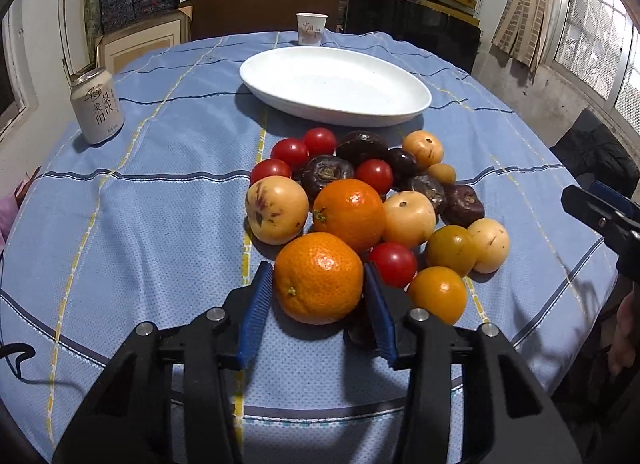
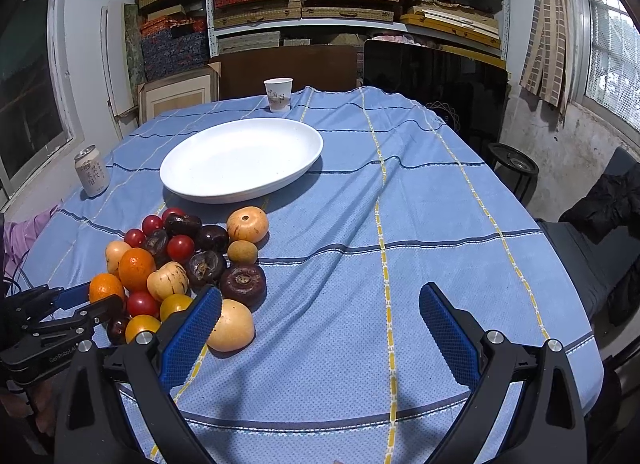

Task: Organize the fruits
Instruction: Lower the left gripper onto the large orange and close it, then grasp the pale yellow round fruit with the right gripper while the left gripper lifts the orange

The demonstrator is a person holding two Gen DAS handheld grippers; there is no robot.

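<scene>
Dimpled round orange (image 1: 319, 278) between ribbed left tongs (image 1: 316, 296).

Right tool (image 2: 320, 328) gapes over the tablecloth (image 2: 400, 223), beside the fruit pile (image 2: 180, 264).

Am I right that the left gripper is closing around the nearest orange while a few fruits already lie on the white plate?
Not quite. The left gripper does bracket the nearest orange, but the white plate holds no fruit. Both wrist views show it bare, with all the fruit still piled on the tablecloth in front of it.
</scene>
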